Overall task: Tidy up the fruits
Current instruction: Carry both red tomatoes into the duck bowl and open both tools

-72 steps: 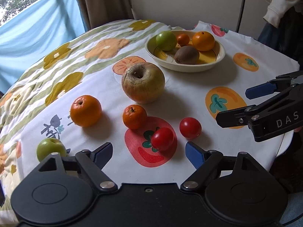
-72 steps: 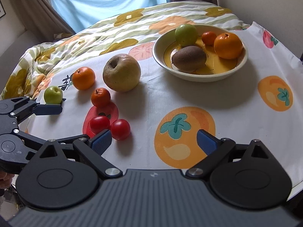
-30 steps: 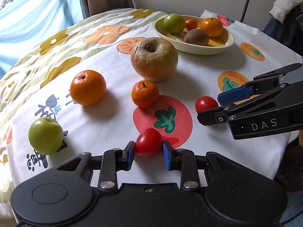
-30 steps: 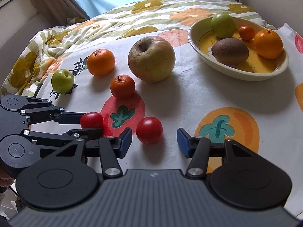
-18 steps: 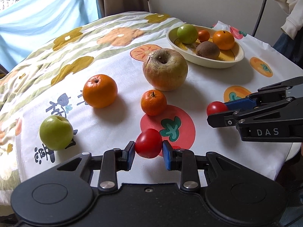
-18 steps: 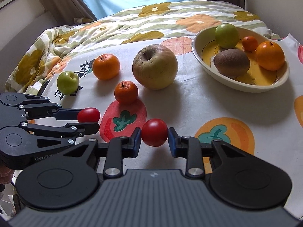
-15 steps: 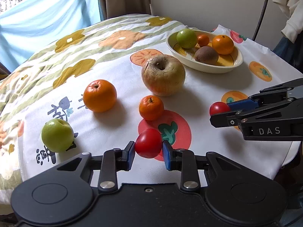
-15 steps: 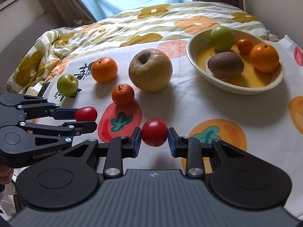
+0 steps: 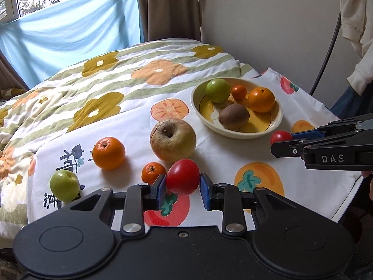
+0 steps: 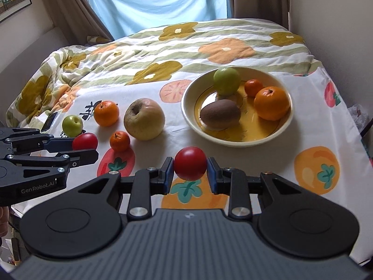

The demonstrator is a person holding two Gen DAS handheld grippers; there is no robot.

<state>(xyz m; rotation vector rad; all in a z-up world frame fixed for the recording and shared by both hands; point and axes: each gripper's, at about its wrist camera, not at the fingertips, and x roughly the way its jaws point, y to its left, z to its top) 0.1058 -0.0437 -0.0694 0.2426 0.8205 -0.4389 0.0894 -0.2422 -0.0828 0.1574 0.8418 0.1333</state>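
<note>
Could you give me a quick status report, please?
Left gripper shut on small red tomato; right gripper shut on second red tomato. Cream bowl ahead. Nothing in the way.

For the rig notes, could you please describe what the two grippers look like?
Both are black linkage grippers with blue pads and silver pivot screws. The left gripper has a smooth black body and white "GenRobot.AI" lettering on its side. The right gripper has a ribbed grey body and white "DAS" lettering on its side.
</note>
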